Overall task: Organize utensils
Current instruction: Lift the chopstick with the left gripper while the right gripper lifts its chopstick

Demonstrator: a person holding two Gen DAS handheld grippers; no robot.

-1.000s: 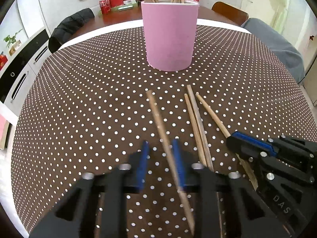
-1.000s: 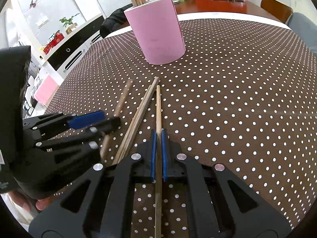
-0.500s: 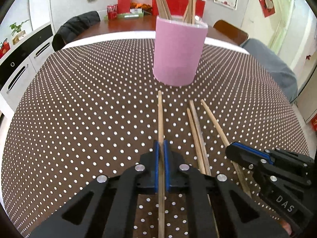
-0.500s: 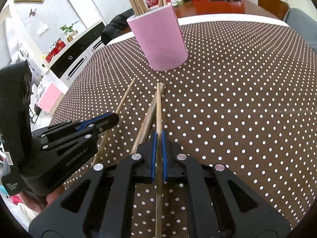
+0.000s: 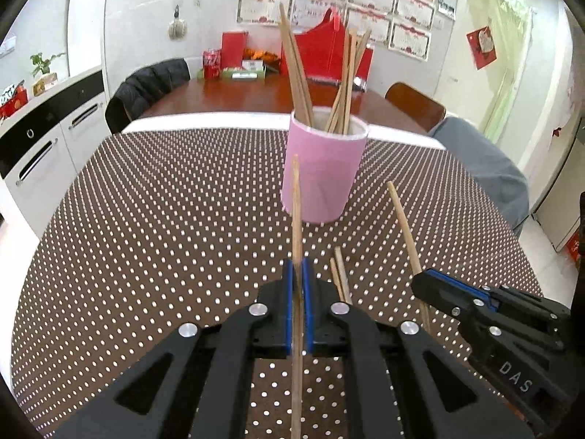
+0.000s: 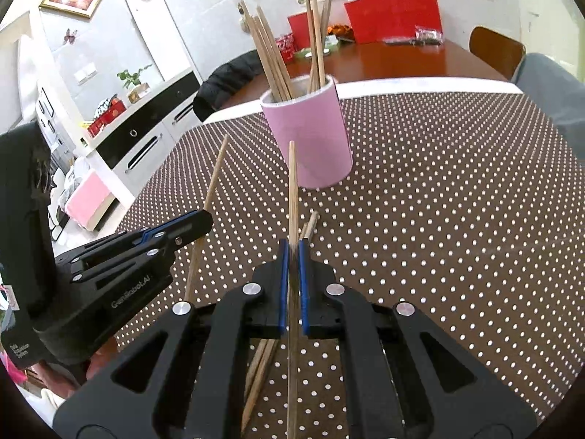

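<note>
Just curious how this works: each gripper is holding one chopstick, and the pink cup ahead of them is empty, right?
Not quite. The left gripper and right gripper each hold one chopstick, but the pink cup is not empty: the left wrist view shows several chopsticks standing in it.

Table (image 5: 146, 219): brown cloth, white polka dots, fills mid and lower frame. Pink cylindrical holder (image 5: 321, 172) stands upright on it, centre of frame. Two loose chopsticks (image 6: 261, 362) lie together on cloth, lower centre.
</note>
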